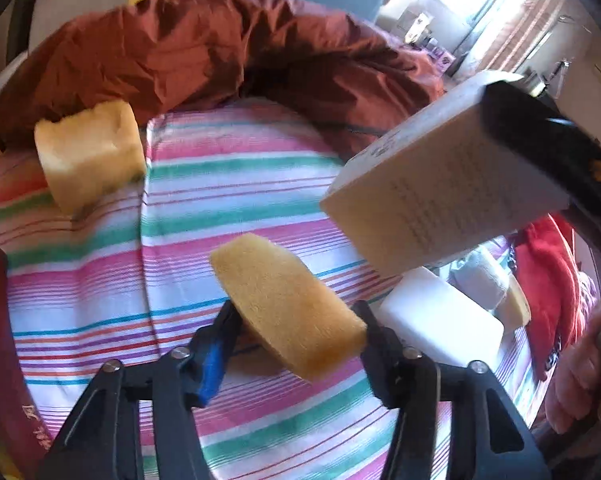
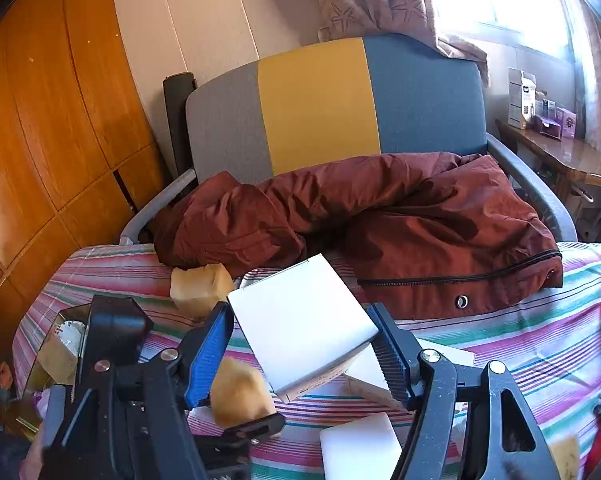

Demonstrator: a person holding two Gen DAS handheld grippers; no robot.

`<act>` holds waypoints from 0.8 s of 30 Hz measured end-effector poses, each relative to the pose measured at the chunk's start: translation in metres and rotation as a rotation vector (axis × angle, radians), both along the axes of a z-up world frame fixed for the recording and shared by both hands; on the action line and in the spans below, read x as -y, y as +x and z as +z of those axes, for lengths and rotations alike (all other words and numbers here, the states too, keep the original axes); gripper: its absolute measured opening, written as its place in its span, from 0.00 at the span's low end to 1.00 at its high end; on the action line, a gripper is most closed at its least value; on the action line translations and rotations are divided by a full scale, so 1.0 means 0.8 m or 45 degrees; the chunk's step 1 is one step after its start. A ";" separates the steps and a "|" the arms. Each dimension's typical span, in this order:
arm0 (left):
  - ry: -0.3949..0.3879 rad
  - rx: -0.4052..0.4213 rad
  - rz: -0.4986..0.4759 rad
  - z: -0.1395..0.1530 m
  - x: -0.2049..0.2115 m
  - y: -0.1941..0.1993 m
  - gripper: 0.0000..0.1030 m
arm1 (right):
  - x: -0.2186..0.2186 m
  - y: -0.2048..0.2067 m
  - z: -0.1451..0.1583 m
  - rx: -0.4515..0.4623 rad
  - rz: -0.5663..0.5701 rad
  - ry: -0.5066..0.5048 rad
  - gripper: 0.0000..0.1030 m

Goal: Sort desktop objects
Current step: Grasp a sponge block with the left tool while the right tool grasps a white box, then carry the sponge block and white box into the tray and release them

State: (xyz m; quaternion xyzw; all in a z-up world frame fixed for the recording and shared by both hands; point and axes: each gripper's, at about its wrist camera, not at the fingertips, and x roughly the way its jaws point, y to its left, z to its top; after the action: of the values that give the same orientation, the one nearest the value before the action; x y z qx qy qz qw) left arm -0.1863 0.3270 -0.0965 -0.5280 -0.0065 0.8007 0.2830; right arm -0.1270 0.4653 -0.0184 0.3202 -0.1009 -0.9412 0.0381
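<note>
The left tool [image 1: 296, 320] grips a flat yellow sponge [image 1: 288, 304] between its two fingers, the sponge tilted and held clear above the striped cloth [image 1: 228, 184] that covers the surface below. The right tool [image 2: 302, 340] is clamped on a white box [image 2: 300, 320], its blue-padded finger [image 2: 208, 356] against one side and the ribbed black finger against the other; in the left wrist view this box [image 1: 444, 184] hangs up at the right, printed text on its pale face, well above the cloth. A second, thicker yellow sponge block [image 1: 88, 156] lies on the cloth near the far left, just in front of a crumpled rust-red jacket [image 1: 204, 52]. A white foam block [image 1: 440, 320] rests on the cloth just beside the left tool's right finger. Behind the jacket stands a chair back [image 2: 320, 108] in grey, yellow and blue panels. A red garment [image 1: 548, 280] shows at the right edge.
</note>
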 end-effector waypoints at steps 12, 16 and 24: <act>0.065 -0.187 0.098 0.082 0.104 0.047 0.54 | 0.049 0.015 0.014 -0.026 0.065 -0.027 0.67; 0.074 -0.228 0.180 0.105 0.163 0.053 0.54 | 0.079 0.022 0.024 -0.038 0.120 -0.046 0.67; 0.077 -0.265 0.387 0.124 0.290 0.064 0.55 | 0.184 0.023 0.048 -0.067 0.317 -0.054 0.67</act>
State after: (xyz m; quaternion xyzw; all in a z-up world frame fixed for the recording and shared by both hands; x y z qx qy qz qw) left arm -0.1354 0.0951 0.0026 -0.4264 -0.0810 0.8840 0.1737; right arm -0.1089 0.3181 0.0201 0.3045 -0.0793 -0.9349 0.1641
